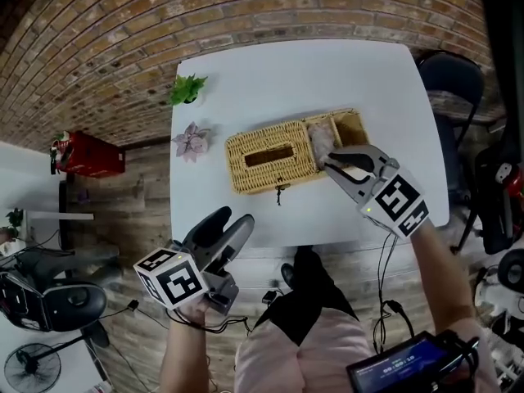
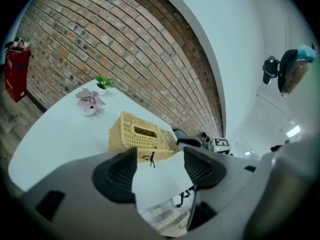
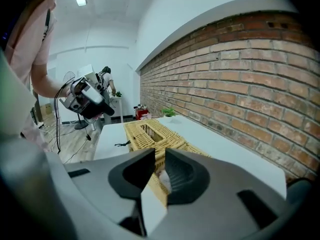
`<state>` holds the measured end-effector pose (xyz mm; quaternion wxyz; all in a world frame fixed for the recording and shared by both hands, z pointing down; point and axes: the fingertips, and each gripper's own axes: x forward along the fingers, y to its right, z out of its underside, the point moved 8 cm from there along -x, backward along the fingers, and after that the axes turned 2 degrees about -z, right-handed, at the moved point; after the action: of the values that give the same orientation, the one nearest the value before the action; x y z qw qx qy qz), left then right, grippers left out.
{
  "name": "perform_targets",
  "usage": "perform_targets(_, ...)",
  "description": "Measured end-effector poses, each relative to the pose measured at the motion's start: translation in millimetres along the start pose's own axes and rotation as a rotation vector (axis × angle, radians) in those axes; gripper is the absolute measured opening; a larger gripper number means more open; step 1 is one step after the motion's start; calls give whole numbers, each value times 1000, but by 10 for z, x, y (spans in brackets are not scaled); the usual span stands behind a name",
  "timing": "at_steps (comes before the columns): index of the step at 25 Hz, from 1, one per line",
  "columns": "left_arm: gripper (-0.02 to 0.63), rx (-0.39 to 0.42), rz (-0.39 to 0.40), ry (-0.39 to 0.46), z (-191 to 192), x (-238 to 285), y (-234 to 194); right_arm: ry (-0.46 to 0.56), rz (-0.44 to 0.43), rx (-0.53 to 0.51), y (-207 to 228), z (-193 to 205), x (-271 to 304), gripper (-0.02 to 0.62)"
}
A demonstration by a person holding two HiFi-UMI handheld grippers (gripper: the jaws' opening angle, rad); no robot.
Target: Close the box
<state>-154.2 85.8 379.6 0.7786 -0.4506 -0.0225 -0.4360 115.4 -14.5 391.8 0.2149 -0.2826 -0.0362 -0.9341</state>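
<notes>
Spread ahead of both grippers: a white table (image 1: 246,72). On it, directly under the right gripper (image 1: 327,162) and well ahead of the left gripper (image 1: 235,218): the wicker box (image 1: 354,131), lying lengthwise.

Not closed yet. Slotted lid (image 1: 270,155) covering only the stretch out beyond the right gripper's tips. End nearest that gripper uncovered, with something pale inside, too unclear to name. Judged roughly midway: most of the top covered, one end left to shut. After that, presumably the small dark fastener (image 1: 280,193) to secure, dangling at the front wall on the side toward the left gripper. Seemingly undone, though too small to be sure.

Right gripper: jaws drawn close, a narrow gap only, a thin wicker edge of the open end pinched between the pads. Appears to be a grip on the box itself, placed to draw or push that end home.

Left gripper: jaws spread wide, nothing between them, hanging off the table's near edge, apart from the box, taking no part.
</notes>
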Motion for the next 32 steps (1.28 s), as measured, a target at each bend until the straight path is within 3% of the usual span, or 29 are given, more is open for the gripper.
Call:
perform_targets(5, 298, 85, 21, 70, -104, -142, 304, 95, 51, 59, -159, -287, -262, 64)
perform_targets(9, 285, 214, 4, 211, -250, -405, 710, 223, 109, 142, -428, -699, -553, 53)
perform_targets(13, 172, 329, -32, 435, -342, -689, 1146, 359, 189, 208, -771, -1146, -837, 2)
perform_targets(18, 25, 534, -217, 630, -389, -940, 1553, 458, 300, 141, -1169, -1494, -1123, 2)
perform_targets(21, 17, 620, -268, 670, -379, -1030, 1717, 484, 351, 107, -1321, -1547, -1259, 2)
perform_targets(32, 15, 690, -303, 715, -354, -1189, 1890, 485, 442, 67, -1461, -1599, -1431, -2)
